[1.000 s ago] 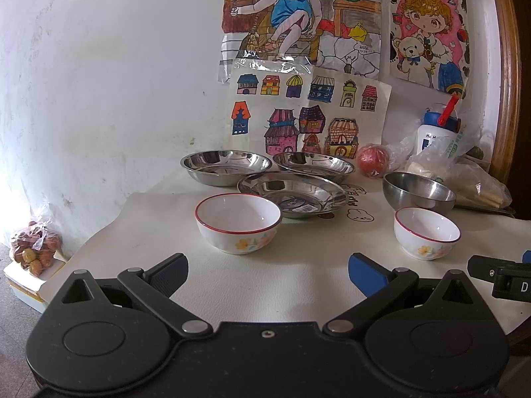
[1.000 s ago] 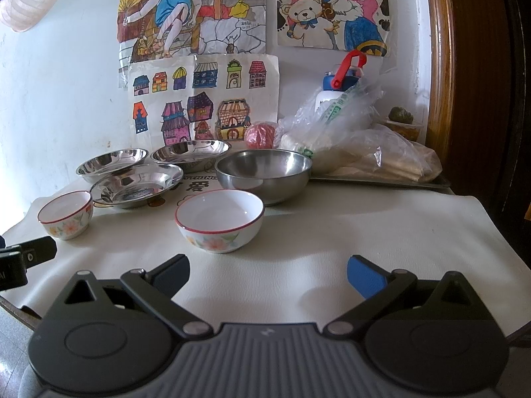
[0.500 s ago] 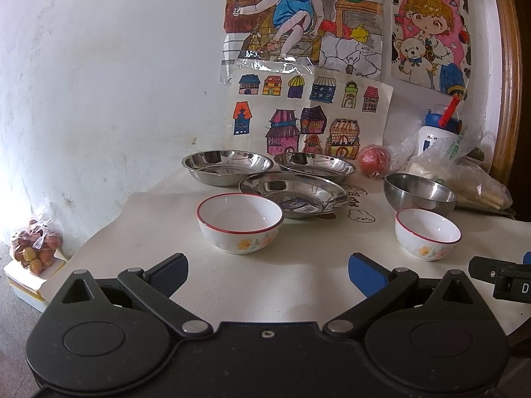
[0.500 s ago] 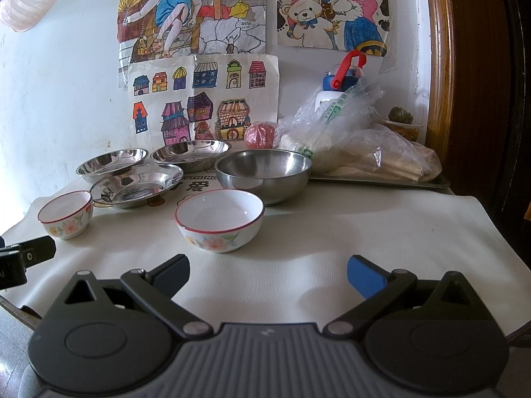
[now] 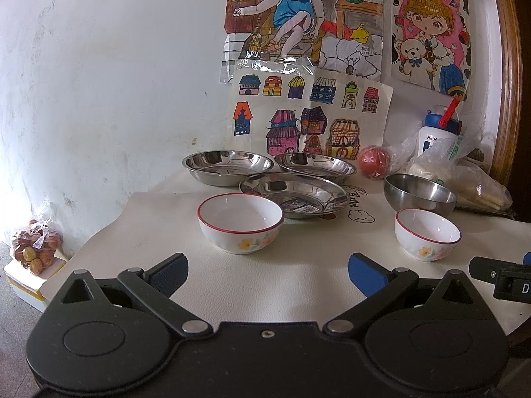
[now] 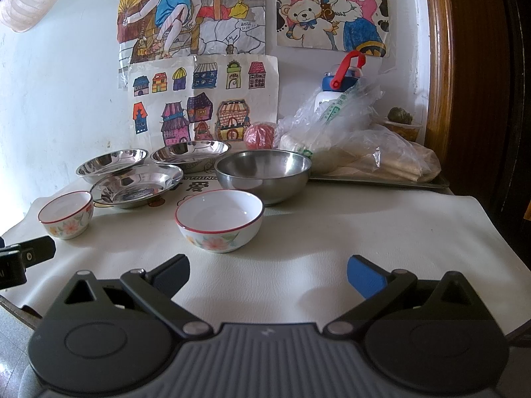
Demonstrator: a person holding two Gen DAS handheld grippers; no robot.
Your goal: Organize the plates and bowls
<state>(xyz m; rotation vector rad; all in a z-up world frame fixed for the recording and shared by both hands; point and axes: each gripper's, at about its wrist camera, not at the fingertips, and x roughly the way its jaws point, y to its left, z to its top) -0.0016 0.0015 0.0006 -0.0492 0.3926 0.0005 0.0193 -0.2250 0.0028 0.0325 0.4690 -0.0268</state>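
A home: children's drawings [image 5: 308, 116] taped on the wall above a dish-laden table [image 5: 298, 285].

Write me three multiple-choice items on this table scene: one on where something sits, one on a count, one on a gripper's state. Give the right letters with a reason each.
1. Where does the deep steel bowl sit relative to the nearer white floral bowl in the right wrist view?
A. Behind it, slightly to the right
B. In front of it
C. Stacked inside it

2. How many shallow steel plates are on the table?
A. One
B. Three
C. Five

3. What state is the left gripper in?
A. Shut on a bowl
B. Shut on nothing
C. Open, holding nothing

Answers:
1. A: the steel bowl stands farther back toward the wall, apart from the white bowl.
2. B: two plates sit at the back and a third in front of them.
3. C: its blue pads stand wide apart with only table cover between them.
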